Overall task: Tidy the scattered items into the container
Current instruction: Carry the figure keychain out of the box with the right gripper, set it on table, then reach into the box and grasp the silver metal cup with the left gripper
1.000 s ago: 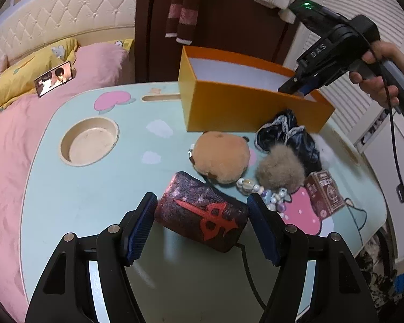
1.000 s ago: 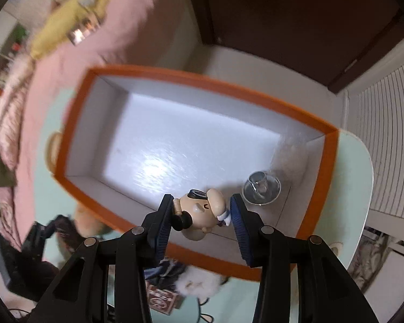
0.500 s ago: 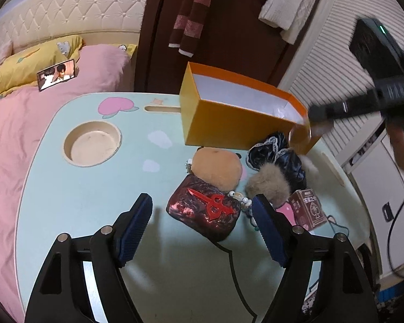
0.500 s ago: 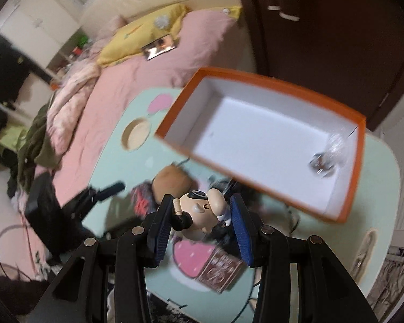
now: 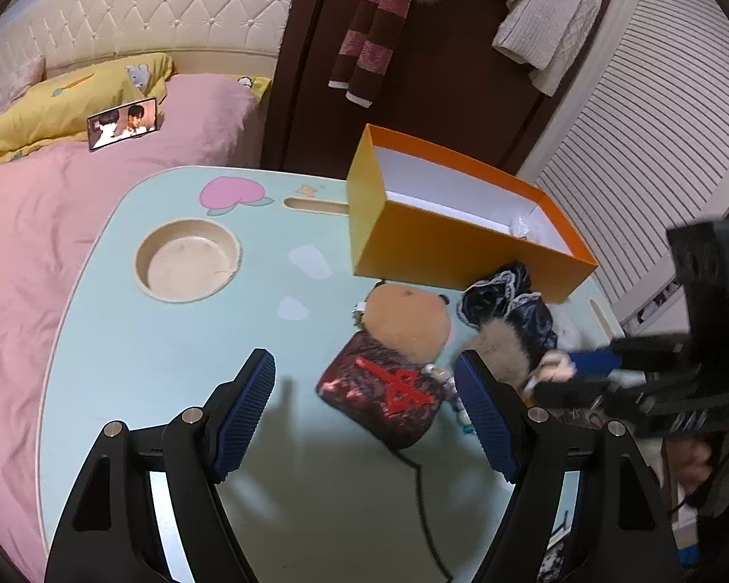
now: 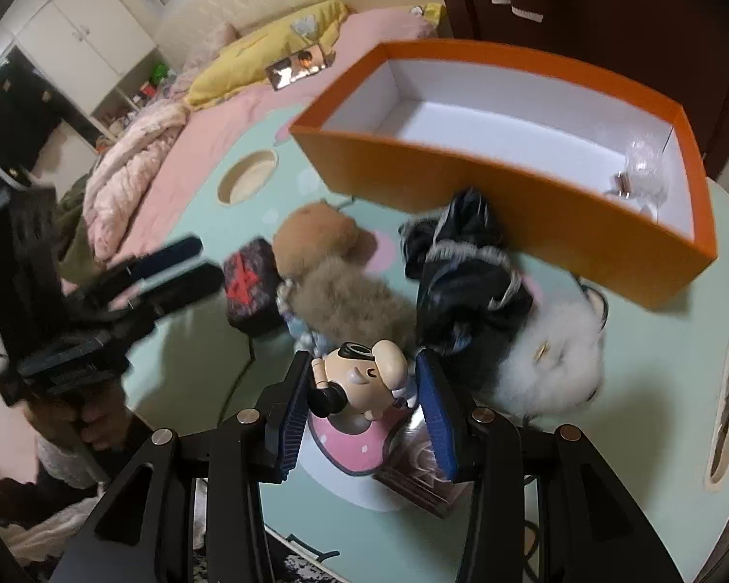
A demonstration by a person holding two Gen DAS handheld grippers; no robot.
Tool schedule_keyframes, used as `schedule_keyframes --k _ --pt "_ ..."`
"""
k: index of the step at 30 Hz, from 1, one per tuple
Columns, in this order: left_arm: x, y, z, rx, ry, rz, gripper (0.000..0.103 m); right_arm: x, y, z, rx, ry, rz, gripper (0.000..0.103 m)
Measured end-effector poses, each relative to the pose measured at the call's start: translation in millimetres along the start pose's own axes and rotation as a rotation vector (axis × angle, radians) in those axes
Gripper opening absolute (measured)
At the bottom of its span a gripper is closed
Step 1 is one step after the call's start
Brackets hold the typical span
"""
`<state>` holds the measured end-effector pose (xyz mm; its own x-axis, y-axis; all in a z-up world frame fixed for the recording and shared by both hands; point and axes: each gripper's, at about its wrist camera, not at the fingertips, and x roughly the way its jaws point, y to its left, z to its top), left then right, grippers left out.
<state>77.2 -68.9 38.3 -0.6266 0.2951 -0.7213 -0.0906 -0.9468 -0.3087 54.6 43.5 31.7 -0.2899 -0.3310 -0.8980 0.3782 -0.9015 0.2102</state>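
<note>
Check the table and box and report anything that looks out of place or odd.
The figurine is clamped in the right gripper over the clutter, not over the box, which holds just one clear item in its corner. The pouch lies between the left gripper's open fingers, untouched. Nothing looks spilled or damaged.

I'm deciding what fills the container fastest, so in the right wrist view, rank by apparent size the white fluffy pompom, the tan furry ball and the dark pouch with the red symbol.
1. White fluffy pompom
2. Tan furry ball
3. Dark pouch with the red symbol

The pouch lies farther from the camera, so its rank is unsure.
</note>
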Motion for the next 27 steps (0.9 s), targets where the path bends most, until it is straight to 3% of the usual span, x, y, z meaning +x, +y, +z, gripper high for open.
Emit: schedule_keyframes --k 6,8,11,14,16,22,25,27 --pt "-0.5 -14.4 16.6 0.023 -0.02 -0.034 0.076 7.0 7.7 -13.6 -0.008 -0.063 -0.036 0.045" --pt "-0.1 -21.7 27.8 0.041 -0.03 -0.048 0.076 3.2 8.2 -15.2 -0.007 -0.107 -0.053 0.054" --pt "3.1 -34.7 46.5 0.074 -0.031 -0.06 0.076 -9.9 7.7 -18.0 -0.013 -0.183 -0.072 0.056" --pt "17.6 -51.7 74.1 0.101 0.055 -0.057 0.076 -24.2 12.7 -20.6 -0.024 -0.25 -0.11 0.057" --pt "28.3 -67.4 95.8 0.115 0.1 -0.121 0.076 -32.6 13.9 -22.1 -0.012 -0.293 -0.128 0.058" --pt "87.0 -120.4 130.7 0.233 0.285 -0.089 0.076 -39.6 0.6 -25.9 0.037 -0.309 -0.131 0.058" --pt "119.0 -129.3 136.5 0.191 0.383 -0.14 0.076 -43.2 -9.7 -30.0 0.057 -0.306 -0.157 0.058" --pt "131.2 -133.7 137.9 0.174 0.408 -0.169 0.076 -47.4 -16.4 -33.4 0.062 -0.311 -0.193 0.058"
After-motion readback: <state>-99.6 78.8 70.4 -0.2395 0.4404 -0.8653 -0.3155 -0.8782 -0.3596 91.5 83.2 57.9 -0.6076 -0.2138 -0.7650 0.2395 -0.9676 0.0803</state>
